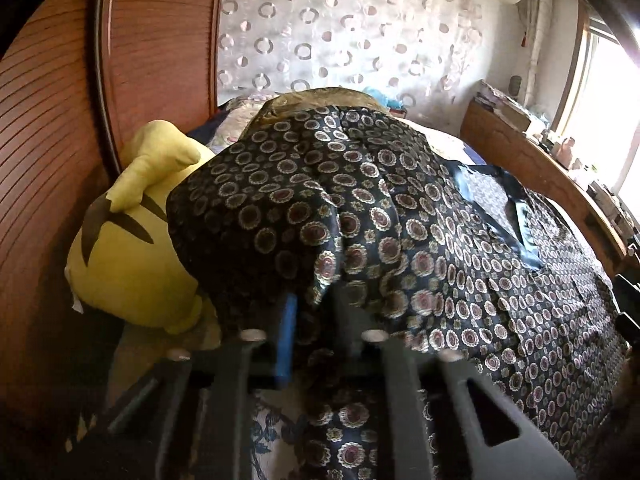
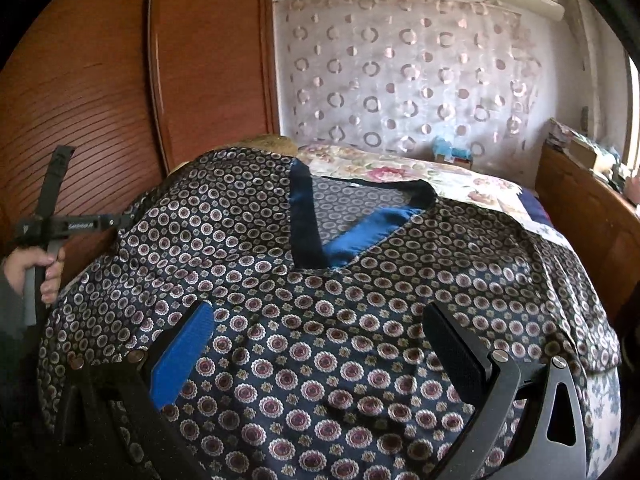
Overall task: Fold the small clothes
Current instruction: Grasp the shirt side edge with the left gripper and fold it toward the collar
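Note:
A dark navy garment (image 2: pixel 320 340) with round flower-and-ring print and a blue V-neck trim (image 2: pixel 352 240) lies spread on the bed. My right gripper (image 2: pixel 320 336) is open just above its front panel, one blue pad (image 2: pixel 184 356) left and one black pad (image 2: pixel 452 344) right. My left gripper (image 1: pixel 312 312) is shut on a bunched edge of the same garment (image 1: pixel 304 208), lifting it into a hump; its blue pad (image 1: pixel 286 332) shows through the fold. The left gripper's handle, held in a hand (image 2: pixel 36 268), shows at the left edge of the right wrist view.
A yellow plush toy (image 1: pixel 132 248) lies left of the garment against the brown slatted wardrobe (image 1: pixel 52 128). A floral bedspread (image 2: pixel 420 176) covers the bed. A wooden shelf (image 1: pixel 532 160) with clutter runs along the right under the window. A patterned curtain (image 2: pixel 400 80) hangs behind.

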A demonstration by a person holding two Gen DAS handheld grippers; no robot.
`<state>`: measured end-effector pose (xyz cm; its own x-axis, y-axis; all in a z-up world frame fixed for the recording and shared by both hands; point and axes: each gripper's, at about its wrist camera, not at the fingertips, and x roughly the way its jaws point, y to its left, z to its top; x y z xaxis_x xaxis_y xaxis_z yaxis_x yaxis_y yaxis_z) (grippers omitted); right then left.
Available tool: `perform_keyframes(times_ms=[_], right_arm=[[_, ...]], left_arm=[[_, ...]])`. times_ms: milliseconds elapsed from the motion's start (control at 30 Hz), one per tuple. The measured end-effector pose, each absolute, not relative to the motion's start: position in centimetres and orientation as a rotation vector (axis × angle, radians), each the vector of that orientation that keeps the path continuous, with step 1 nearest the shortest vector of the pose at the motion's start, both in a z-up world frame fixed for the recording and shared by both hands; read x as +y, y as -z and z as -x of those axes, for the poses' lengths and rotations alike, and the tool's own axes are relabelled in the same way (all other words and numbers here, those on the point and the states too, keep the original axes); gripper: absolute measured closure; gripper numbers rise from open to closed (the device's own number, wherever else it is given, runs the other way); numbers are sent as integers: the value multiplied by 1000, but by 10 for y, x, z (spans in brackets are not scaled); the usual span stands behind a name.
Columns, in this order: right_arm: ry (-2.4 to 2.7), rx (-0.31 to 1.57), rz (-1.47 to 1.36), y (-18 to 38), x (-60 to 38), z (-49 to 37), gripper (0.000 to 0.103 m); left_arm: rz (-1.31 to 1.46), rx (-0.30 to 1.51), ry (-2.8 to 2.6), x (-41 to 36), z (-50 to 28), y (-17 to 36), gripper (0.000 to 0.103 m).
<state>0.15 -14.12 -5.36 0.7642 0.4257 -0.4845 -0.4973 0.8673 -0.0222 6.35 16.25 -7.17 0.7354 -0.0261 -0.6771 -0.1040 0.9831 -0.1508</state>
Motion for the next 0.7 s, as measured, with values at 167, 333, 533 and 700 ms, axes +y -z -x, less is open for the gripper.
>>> perform_keyframes(times_ms=[167, 333, 533, 700], right_arm=[[-509, 489, 144, 56, -140, -2, 0], [-500, 495, 125, 58, -144, -1, 0], [-488, 489, 112, 55, -151, 0, 0], [-485, 490, 99, 57, -155, 1, 0]], left_arm=[[142, 669, -41, 155, -57, 47, 97], [95, 621, 2, 134, -59, 18, 97], [43, 615, 74, 98, -68, 5, 97], [29, 678, 147, 71, -70, 23, 95]])
